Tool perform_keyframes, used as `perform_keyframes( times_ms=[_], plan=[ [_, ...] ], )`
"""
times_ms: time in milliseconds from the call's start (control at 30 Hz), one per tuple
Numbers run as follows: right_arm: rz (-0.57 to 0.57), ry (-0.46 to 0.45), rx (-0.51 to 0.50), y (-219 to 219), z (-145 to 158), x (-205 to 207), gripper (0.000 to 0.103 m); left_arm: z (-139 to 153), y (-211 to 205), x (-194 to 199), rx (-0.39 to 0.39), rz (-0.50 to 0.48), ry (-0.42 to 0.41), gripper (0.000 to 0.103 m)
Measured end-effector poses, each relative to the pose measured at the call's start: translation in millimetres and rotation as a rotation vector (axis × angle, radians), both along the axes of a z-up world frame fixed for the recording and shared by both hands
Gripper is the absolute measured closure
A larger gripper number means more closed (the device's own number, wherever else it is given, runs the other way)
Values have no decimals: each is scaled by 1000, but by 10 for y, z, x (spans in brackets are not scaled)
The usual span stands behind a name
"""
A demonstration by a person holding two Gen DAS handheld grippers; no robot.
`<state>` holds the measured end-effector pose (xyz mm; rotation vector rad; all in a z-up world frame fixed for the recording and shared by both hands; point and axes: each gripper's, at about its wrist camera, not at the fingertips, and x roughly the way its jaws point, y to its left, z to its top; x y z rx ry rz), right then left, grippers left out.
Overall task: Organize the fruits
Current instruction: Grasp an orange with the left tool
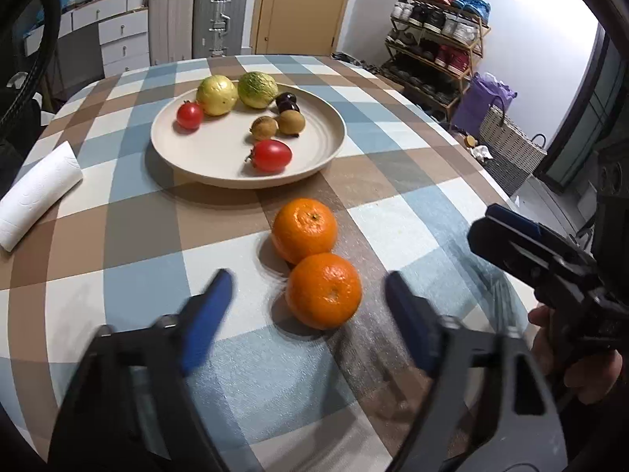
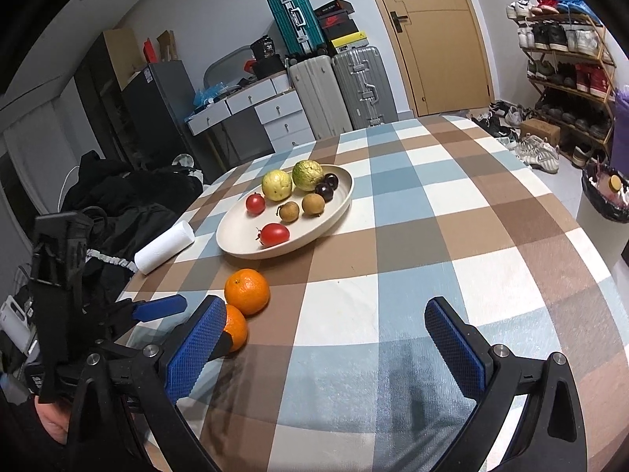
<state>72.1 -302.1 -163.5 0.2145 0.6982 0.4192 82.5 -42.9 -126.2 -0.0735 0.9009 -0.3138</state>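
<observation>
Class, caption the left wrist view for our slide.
Open left gripper approaches two oranges before a plate of fruit.

Two oranges (image 1: 314,263) touching at 12 o'clock of the spread left gripper (image 1: 308,306) | plate (image 1: 326,145) beyond | bare tablecloth (image 2: 393,314) ahead of right gripper (image 2: 326,330)
</observation>
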Motion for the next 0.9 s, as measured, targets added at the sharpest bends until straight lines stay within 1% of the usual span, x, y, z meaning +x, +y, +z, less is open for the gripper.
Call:
perform_keyframes(
  times_ms=[33,67,100,133,233,367,600,733,900],
  plan=[
    [0,2,1,0,-5,2,0,-23,-14,10,-3,-12,11,45],
    [1,4,1,2,-10,7,0,-33,-15,0,-6,-17,17,56],
    [1,5,1,2,-12,5,0,-48,-18,-3,-18,-28,24,62],
    [1,6,0,8,-15,7,0,-58,-18,-8,-33,-37,28,64],
    [3,8,-2,23,-16,10,0,-65,-17,-27,-36,-40,23,64],
    [6,9,-12,40,-15,6,0,-59,34,-41,-65,-42,27,64],
    [11,20,-16,82,-11,48,0,14,175,-111,-105,-40,7,65],
    [29,36,-20,173,-22,107,0,62,314,-153,-130,-20,-13,65],
    [66,36,-13,345,-27,196,0,186,569,-237,-153,32,-67,64]
  ],
)
